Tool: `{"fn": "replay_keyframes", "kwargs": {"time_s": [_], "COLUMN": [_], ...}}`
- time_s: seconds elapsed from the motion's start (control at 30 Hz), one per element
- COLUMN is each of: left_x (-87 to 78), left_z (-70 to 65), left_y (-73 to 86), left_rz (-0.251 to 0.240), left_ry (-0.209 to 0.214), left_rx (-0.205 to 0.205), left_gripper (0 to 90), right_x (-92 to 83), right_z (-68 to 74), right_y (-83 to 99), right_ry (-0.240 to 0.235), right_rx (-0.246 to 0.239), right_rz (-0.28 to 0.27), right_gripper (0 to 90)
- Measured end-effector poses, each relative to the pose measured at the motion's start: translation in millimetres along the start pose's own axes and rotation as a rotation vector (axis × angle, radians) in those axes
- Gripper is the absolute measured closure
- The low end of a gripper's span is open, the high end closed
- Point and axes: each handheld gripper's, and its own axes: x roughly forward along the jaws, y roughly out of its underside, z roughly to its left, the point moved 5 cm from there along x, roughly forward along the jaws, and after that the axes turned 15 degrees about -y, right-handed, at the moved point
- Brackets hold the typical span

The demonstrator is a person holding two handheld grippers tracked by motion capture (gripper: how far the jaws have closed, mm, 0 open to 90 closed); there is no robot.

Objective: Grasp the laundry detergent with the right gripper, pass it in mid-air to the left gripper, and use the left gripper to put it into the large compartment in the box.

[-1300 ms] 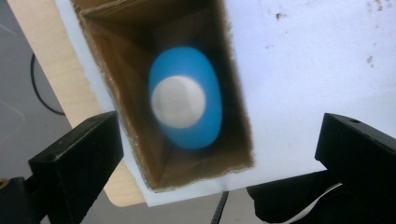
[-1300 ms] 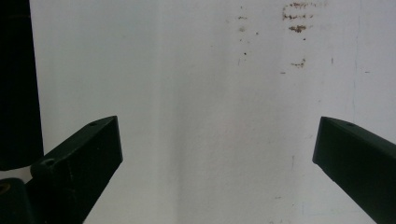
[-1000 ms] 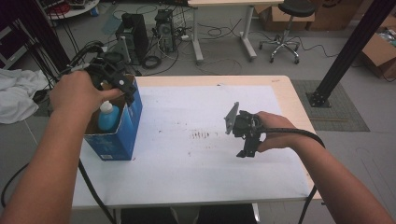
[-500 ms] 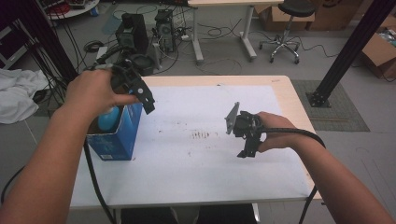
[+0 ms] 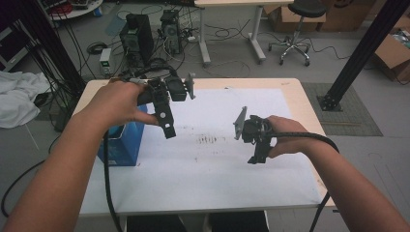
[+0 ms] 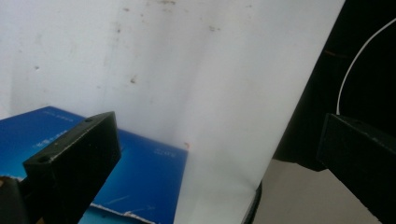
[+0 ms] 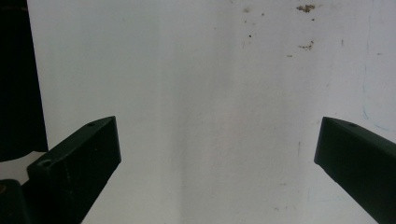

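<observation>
In the high view my left gripper (image 5: 164, 116) is held above the table's left part, just right of a blue open-topped box (image 5: 121, 147), with its jaws pointing down. From its own view the left gripper (image 6: 219, 140) is open with nothing between the jaws, above the blue box (image 6: 140, 172) and the white sheet (image 6: 187, 70). My right gripper (image 5: 255, 150) hovers over the white sheet (image 5: 217, 179) right of centre. Its own view shows the right gripper (image 7: 217, 140) open and empty over the speckled sheet (image 7: 210, 84). My forearm hides the inside of the box.
The wooden table (image 5: 302, 99) carries the sheet, with dark smudges (image 5: 208, 140) at its middle. Behind it on the floor are computer towers (image 5: 135, 36), cables and an office chair (image 5: 295, 29). A black post (image 5: 367, 53) stands at the right and a white cloth (image 5: 14, 96) lies at the left.
My left gripper has lifted away from the blue box and swung right over the sheet. The bottle seen in the box earlier is now hidden by my arm. The right gripper has stayed put.
</observation>
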Motion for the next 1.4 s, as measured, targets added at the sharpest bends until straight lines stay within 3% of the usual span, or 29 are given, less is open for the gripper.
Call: {"fn": "replay_keyframes", "kwargs": {"time_s": [0.43,1.4], "left_x": [8.5,11.7], "left_z": [0.7,-2.0], "left_y": [2.6,-0.8], "left_rz": [-0.002,0.005], "left_ry": [0.024,0.034], "left_rx": [0.036,0.06], "left_gripper": [0.1,0.1], "right_x": [-7.4,-7.6], "right_z": [-0.1,1.3], "right_y": [1.0,1.9], "right_ry": [0.01,0.011], "right_rx": [0.0,0.004], "right_rz": [0.013,0.016], "right_gripper": [0.0,0.0]}}
